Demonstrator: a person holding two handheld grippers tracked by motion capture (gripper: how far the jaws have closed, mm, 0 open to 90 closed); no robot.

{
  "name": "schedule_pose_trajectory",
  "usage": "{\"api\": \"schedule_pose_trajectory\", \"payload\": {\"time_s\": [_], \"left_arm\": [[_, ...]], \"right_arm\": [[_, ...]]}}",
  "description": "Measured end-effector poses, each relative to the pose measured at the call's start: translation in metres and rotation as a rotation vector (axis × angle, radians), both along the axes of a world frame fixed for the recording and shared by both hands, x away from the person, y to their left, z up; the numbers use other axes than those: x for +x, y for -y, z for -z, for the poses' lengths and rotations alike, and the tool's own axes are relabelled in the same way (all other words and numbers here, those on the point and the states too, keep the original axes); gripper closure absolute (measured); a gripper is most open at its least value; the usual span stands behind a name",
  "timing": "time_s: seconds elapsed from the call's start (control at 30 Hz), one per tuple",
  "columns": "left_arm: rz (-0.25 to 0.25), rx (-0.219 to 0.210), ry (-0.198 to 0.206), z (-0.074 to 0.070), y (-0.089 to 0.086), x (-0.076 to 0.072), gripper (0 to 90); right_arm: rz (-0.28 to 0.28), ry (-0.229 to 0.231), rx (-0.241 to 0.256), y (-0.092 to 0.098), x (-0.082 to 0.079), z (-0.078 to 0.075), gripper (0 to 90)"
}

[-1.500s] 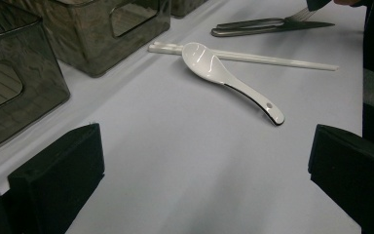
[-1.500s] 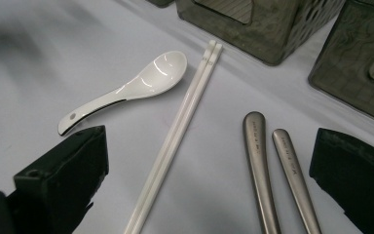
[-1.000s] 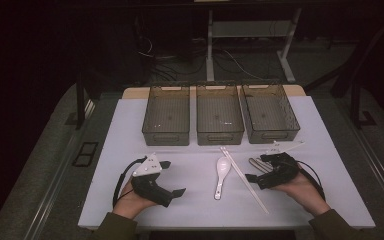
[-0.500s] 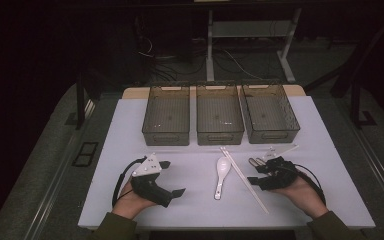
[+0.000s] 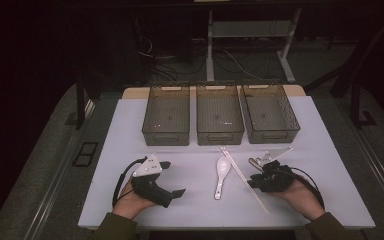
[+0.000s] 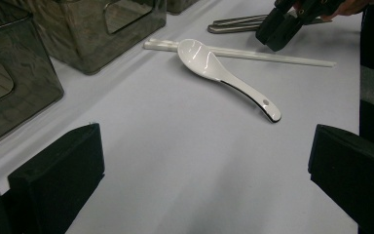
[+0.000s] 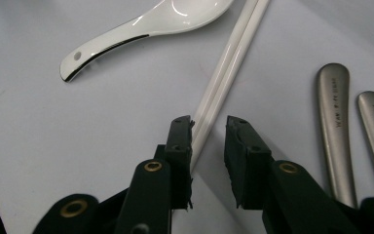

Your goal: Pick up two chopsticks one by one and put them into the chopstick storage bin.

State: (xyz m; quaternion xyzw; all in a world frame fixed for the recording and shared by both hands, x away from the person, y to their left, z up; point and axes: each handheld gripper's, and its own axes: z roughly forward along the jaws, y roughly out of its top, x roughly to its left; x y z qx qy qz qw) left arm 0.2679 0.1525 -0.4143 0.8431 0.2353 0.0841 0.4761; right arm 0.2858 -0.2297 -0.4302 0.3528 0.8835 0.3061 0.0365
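Your right tongs [image 7: 208, 129] sit narrowly open astride the chopsticks [image 7: 224, 68]; drop lower, then pinch both. Left tongs [image 6: 204, 165] gape wide.

A lab: dark room, cables [image 5: 165, 65] under a metal bench frame [image 5: 250, 30].

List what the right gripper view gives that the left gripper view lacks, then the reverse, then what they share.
Right gripper view: a close look at the right gripper, jaws slightly apart astride the white chopsticks, and lettering on two metal handles. Left gripper view: the grey bins and the left gripper, jaws wide open over bare table. Shared: the white spoon, the chopsticks and the metal handles.
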Motion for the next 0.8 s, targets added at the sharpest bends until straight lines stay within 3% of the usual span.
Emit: {"api": "schedule_pose_trajectory", "payload": {"time_s": [0.37,0.8], "left_arm": [[-0.001,-0.002,0.002,-0.0001,0.0001,-0.0002,0.0],[0.0,-0.002,0.002,-0.0005,-0.0001,-0.0005,0.0]], "right_arm": [[-0.011,-0.018,-0.022,-0.004,-0.0016,0.0033,79.4],[0.0,-0.004,-0.067,-0.0001,-0.0001,0.0036,80.3]]}}
